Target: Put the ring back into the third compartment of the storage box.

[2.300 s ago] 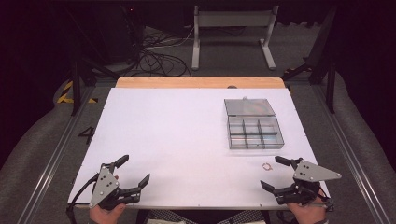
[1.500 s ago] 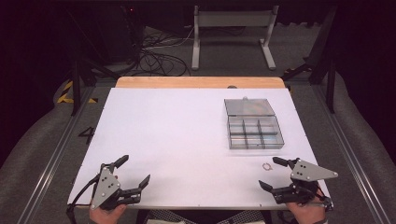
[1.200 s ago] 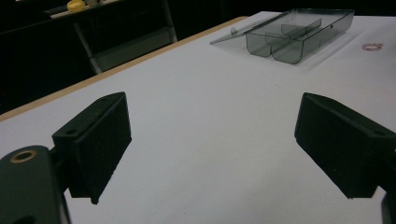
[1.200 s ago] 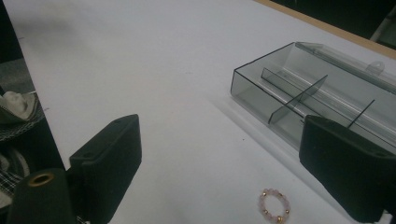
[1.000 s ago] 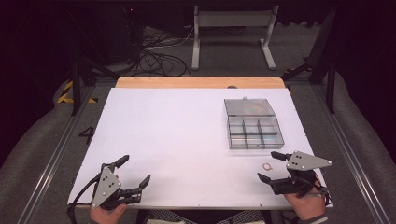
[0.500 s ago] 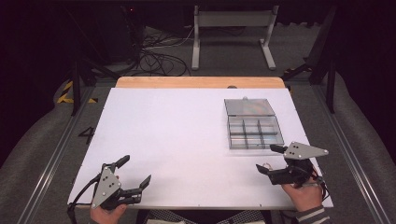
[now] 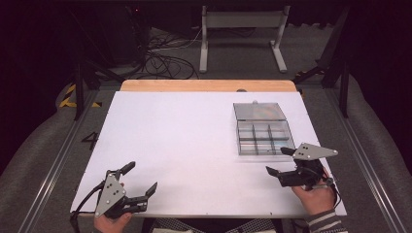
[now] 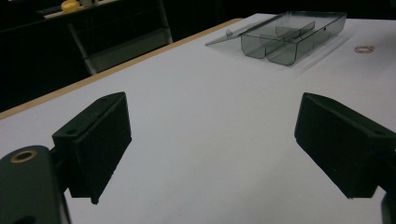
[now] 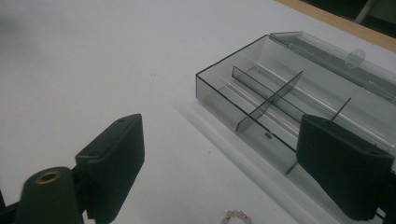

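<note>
we are holding the right gripper [image 7: 281,163] with jaws spread wide, grasping nothing, just over the small pink beaded ring [image 9: 236,217] lying on the white table [image 7: 194,141] beside the near wall of the clear smoky plastic compartment box [image 9: 299,98]. farther from the box, the left gripper [image 7: 142,179] is resting released. we are judging the pickup not begun; the ring is not yet in a compartment.

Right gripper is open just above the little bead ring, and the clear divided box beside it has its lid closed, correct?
Not quite: the clear divided box has its lid open, laid back behind it, as the right gripper view shows. The rest holds: the right gripper is open just above the bead ring.
</note>
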Demonstrator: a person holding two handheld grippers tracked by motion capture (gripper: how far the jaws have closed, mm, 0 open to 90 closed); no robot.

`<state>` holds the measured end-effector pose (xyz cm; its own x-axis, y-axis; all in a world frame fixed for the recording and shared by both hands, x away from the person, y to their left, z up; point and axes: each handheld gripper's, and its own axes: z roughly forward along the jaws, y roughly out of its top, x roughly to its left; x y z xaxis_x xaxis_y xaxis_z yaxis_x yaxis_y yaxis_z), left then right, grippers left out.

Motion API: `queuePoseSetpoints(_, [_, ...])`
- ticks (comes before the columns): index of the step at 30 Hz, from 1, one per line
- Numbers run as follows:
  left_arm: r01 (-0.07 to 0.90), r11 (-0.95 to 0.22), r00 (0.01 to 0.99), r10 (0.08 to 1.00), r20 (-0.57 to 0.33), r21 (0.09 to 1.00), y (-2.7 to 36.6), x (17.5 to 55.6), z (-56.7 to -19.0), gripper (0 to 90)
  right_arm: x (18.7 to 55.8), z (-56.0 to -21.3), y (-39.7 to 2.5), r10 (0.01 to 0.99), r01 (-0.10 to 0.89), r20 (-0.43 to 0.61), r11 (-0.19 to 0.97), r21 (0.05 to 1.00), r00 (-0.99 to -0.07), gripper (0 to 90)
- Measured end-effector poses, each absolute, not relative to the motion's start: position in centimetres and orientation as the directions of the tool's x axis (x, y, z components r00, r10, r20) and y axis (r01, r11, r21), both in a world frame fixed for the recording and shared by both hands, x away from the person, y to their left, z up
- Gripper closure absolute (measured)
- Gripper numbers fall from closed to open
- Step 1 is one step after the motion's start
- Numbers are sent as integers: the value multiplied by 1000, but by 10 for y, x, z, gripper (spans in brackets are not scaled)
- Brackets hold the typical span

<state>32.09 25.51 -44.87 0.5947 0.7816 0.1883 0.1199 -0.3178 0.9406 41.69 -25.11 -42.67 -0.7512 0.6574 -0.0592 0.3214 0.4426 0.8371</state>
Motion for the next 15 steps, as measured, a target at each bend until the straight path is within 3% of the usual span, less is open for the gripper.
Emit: queuePoseSetpoints(15, [126, -320, 596, 781, 186, 939, 254, 321, -449, 116, 433, -435, -254, 737, 449, -103, 510, 734, -668, 442])
